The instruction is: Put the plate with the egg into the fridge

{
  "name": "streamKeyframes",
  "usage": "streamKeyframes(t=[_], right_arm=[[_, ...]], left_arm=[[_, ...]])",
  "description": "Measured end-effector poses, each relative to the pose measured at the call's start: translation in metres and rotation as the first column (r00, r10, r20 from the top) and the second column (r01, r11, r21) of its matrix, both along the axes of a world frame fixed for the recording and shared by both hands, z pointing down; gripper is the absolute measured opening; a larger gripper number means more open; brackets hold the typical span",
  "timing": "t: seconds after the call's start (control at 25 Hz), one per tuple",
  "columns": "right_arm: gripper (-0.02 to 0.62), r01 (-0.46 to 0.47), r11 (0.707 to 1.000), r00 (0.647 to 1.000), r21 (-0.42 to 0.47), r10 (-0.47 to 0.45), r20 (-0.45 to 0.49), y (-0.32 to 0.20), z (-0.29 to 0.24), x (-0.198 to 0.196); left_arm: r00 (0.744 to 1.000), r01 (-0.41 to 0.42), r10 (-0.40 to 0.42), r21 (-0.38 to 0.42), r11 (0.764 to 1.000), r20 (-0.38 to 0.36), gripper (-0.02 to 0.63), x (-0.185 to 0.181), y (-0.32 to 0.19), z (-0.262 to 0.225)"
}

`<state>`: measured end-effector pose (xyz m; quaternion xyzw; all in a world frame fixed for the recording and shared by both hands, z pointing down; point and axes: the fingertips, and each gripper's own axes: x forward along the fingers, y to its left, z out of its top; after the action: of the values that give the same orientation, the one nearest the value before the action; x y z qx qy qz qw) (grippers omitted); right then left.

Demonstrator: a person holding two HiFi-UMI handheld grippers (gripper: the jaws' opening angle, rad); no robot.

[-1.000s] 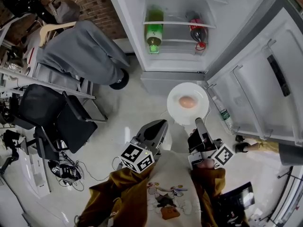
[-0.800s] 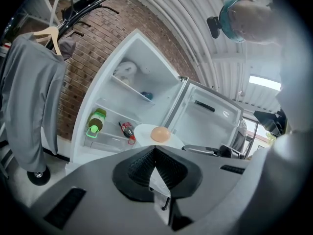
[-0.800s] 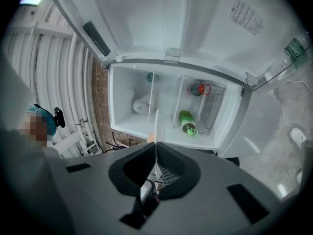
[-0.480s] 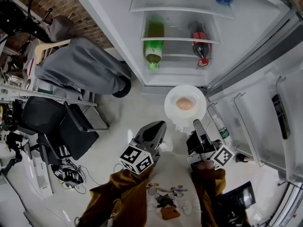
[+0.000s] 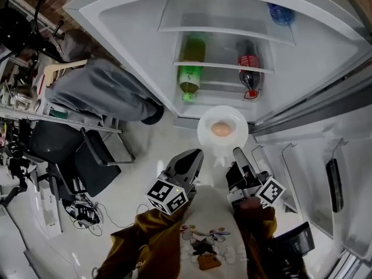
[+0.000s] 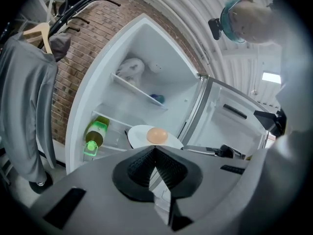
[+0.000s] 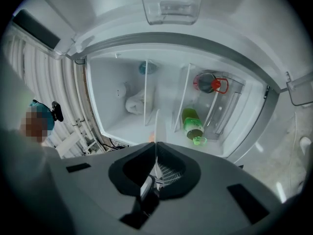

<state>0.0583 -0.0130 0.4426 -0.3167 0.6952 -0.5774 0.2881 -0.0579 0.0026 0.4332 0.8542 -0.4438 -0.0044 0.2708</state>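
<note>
- right tongs (image 5: 235,151) clamped tight on the plate (image 5: 206,135) rim, left tongs (image 5: 195,153) closed on nothing
- egg (image 5: 221,129) sits mid-plate, plate held just outside the open fridge (image 5: 133,45)
- further in: green bottle (image 5: 190,74) and red-capped bottle (image 5: 249,68) on a shelf (image 5: 218,67)

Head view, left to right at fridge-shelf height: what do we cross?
grey jacket → green bottle → cola bottle. I skipped the plate: sideways it overlaps both bottles.

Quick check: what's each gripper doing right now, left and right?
Left gripper: jaws closed, holding nothing.
Right gripper: jaws closed on the rim of the plate, which carries the egg.
</note>
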Motion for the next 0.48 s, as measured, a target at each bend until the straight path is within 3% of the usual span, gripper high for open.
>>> streamKeyframes(t=[0.28,0.48], right_arm=[[0.017,0.067,0.998,0.998,0.002,-0.067,0.013,-0.035,0.003,-0.003],[0.016,0.091,0.996,0.996,0.001,-0.091,0.014,-0.045,0.0,-0.012]], left_arm=[[0.993,0.115,-0.116,0.022,0.993,0.012,0.008,-0.01,-0.032,-0.003],[0.99,0.138,-0.138,0.019,0.99,0.012,0.008,-0.01,-0.039,-0.003]])
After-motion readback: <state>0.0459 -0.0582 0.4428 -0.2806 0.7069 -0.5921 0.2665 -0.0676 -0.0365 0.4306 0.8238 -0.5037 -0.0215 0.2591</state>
